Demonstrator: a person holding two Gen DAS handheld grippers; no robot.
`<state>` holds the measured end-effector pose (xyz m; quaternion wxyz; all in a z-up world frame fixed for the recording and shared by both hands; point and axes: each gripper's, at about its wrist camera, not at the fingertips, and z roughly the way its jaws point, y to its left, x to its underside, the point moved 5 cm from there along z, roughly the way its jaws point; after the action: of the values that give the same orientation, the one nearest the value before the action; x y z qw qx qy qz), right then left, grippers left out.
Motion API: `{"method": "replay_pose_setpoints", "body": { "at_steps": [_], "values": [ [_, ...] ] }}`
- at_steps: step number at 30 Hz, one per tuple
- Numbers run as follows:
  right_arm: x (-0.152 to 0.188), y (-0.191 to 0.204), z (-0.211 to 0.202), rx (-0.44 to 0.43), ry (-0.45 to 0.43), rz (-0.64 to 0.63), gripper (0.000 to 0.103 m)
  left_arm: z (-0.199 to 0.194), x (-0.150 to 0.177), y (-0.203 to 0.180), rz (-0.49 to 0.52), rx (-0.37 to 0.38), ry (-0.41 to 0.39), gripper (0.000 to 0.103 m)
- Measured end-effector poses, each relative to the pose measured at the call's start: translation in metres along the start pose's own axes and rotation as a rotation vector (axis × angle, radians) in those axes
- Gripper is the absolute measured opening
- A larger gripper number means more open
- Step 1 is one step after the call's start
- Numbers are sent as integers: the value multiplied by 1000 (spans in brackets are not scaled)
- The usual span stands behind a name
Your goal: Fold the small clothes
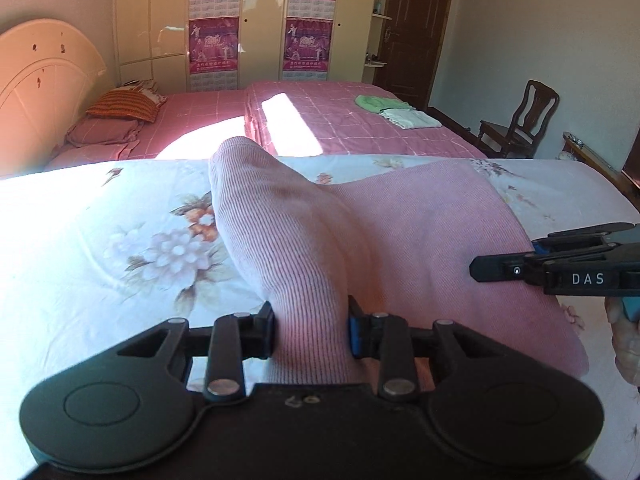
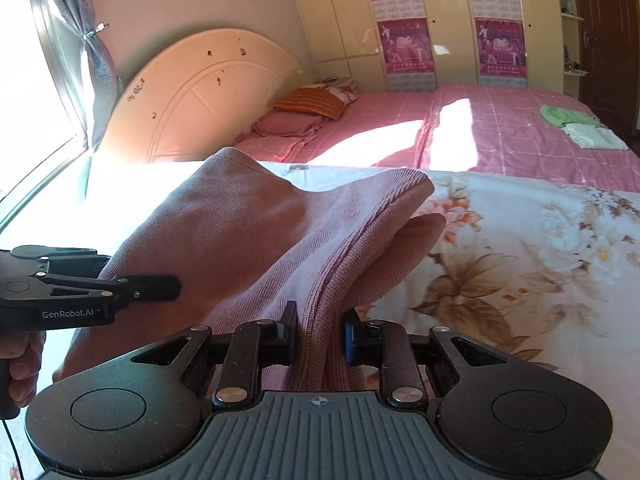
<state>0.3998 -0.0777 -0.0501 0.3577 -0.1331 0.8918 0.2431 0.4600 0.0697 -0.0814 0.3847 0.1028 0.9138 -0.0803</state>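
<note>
Well: left gripper (image 1: 310,330) and right gripper (image 2: 320,336) each clamped on pink garment (image 1: 360,224), lifted over floral bed (image 1: 100,240); pinched hems hidden. Clear sheet at three o'clock.

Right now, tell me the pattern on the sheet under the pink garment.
White sheet printed with peach and brown flowers, clearest in the right wrist view.

Light: bright daylight from the window (image 2: 36,80), left of the right claw (image 2: 320,334).
Glare: floral sheet (image 1: 60,240) blown white left of the left claw (image 1: 310,330).
Distortion: fisheye bending, dark corners.
Focus: mostly sharp.
</note>
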Motion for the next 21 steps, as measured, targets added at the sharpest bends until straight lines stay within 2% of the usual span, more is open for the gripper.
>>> {"method": "replay_pose_setpoints", "body": {
  "at_steps": [3, 6, 10, 12, 13, 14, 16, 19, 21],
  "values": [
    [5, 32, 27, -37, 19, -8, 21, -11, 20, 38, -29, -21, 19, 31],
    [14, 48, 47, -67, 43, -3, 21, -12, 37, 67, -80, -19, 48, 31],
    [33, 45, 74, -43, 100, 12, 21, 4, 60, 86, -103, 2, 100, 37],
    [44, 33, 82, -36, 126, 48, 21, 5, 66, 90, -111, 12, 71, 44],
    [47, 28, 84, -39, 129, 63, 21, 5, 67, 93, -125, 16, 64, 52],
    [52, 24, 84, -47, 129, 82, 21, 4, 70, 95, -132, 3, 57, 67],
    [53, 22, 83, -48, 127, 90, 21, 3, 77, 100, -133, -35, 46, 83],
    [51, 25, 82, -36, 132, 83, 21, -8, 85, 118, -206, 0, 29, 82],
    [51, 26, 82, -32, 135, 90, 21, -29, 84, 121, -199, 6, -37, 71]
  ]
}}
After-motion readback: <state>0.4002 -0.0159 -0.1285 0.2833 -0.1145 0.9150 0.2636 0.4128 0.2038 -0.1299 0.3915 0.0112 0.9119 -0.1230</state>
